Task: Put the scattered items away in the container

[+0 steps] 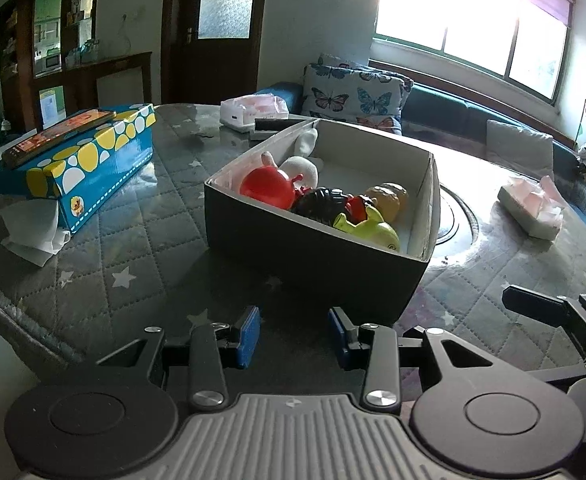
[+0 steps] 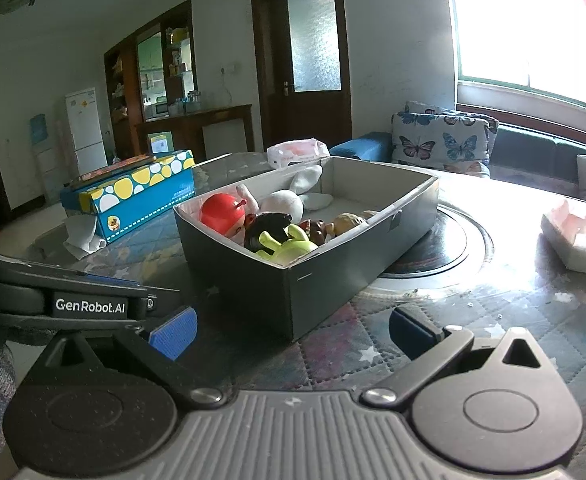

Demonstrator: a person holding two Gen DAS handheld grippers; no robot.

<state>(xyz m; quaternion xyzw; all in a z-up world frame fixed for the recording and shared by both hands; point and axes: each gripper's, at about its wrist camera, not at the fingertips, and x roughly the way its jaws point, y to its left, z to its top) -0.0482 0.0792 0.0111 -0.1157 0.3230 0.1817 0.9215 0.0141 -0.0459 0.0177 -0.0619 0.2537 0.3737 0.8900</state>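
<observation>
from my left wrist view, my left gripper (image 1: 294, 334) hangs low over the quilted table (image 1: 133, 264), its blue pads standing partly apart with nothing between them, only the table cover showing in the gap. just ahead sits the dark box (image 1: 313, 256) with pale inner walls, and the toys are inside it: a red ball toy (image 1: 267, 188), a white plush (image 1: 301, 168), a black toy (image 1: 321, 204), a yellow-green toy (image 1: 373, 232) and a tan one (image 1: 389, 198), crowded toward the near end. to the left lies a blue spotted carton (image 1: 93, 168) with a phone (image 1: 57, 136) on top, and a tissue pack (image 1: 531, 210) lies off to the right. part of my other gripper shows at the right edge. from my right wrist view, my right gripper (image 2: 293, 334) has its jaws wide apart and empty, near the box's (image 2: 253, 280) closest corner without touching it. the same toys fill the box's near half, the red ball toy (image 2: 223, 212) against the left wall. my left gripper's black body (image 2: 89, 304) sits at the left edge.
</observation>
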